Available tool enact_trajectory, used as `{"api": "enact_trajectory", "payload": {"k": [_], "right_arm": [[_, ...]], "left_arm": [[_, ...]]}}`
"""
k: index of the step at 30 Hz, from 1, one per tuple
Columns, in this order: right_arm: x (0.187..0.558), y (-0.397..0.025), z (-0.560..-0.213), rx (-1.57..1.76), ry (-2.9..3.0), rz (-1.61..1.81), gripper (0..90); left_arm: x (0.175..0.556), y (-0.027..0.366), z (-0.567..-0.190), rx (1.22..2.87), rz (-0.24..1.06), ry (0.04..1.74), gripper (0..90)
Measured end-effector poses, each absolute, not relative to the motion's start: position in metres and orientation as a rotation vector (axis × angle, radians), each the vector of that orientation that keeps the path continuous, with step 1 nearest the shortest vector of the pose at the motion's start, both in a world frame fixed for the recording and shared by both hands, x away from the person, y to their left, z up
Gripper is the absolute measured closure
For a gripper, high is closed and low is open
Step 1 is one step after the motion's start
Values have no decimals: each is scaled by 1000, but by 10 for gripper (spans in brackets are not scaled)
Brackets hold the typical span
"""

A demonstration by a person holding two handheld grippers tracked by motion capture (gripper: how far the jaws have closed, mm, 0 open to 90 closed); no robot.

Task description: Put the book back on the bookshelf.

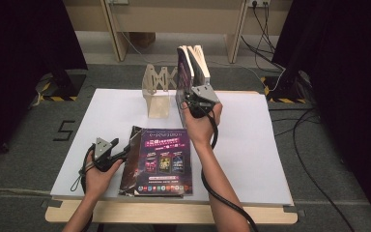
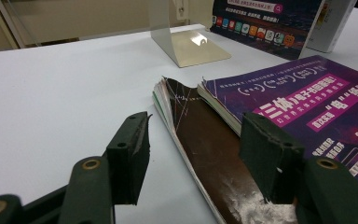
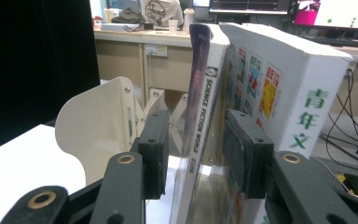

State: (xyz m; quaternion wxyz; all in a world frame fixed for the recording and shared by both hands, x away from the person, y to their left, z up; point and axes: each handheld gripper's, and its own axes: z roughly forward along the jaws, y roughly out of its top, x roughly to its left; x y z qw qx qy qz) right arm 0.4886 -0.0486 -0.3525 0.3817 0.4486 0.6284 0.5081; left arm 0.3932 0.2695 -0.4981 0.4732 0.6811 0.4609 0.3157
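Observation:
A thin purple magazine [image 1: 184, 67] [image 3: 200, 93] stands upright against a thick white book [image 1: 201, 59] [image 3: 279, 79] at the back of the table. My right gripper [image 1: 193, 100] [image 3: 196, 121] is open, its jaws straddling the magazine's spine with a small gap on each side. A purple magazine [image 1: 166, 159] [image 2: 307, 102] lies flat near the front, on top of a dark brown one [image 1: 131, 166] [image 2: 209, 149]. My left gripper [image 1: 125, 153] [image 2: 196, 126] is open just left of this stack, its jaws on either side of the brown magazine's corner.
A beige metal bookend [image 1: 157, 94] [image 2: 186, 46] [image 3: 98, 121] stands just left of the upright books. The white table [image 1: 251, 145] has bare room to the right and far left. Cables lie on the floor at the right.

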Motion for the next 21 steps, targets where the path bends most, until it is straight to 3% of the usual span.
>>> {"api": "enact_trajectory", "payload": {"k": [21], "right_arm": [[466,-71,-373,1192,1748,1238,602]], "left_arm": [[395,269,-498,1674,759,1131,442]]}}
